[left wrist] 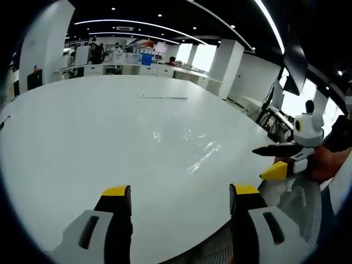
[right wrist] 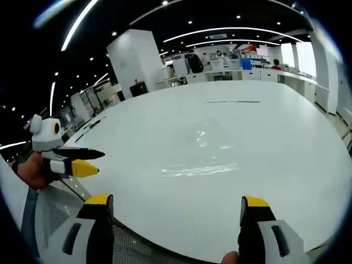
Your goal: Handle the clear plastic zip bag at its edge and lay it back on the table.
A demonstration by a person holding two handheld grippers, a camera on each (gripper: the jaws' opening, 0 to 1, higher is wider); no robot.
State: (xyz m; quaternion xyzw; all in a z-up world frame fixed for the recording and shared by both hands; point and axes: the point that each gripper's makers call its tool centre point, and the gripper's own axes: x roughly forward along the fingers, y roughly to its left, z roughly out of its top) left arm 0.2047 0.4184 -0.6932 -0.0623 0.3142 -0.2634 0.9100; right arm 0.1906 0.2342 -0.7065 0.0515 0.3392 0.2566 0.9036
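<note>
- Left tool [left wrist: 179,199] and right tool [right wrist: 175,210]: jaws wide apart, holding nothing.
- Clear bag [right wrist: 201,168] flat on white surface [left wrist: 82,137], mid-distance.
- Risk: nearly invisible edge, easily missed; jaws sliding off thin film.

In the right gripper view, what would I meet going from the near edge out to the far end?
Right gripper jaws, open → white table → clear plastic zip bag lying flat → thin strip → office desks beyond.
</note>
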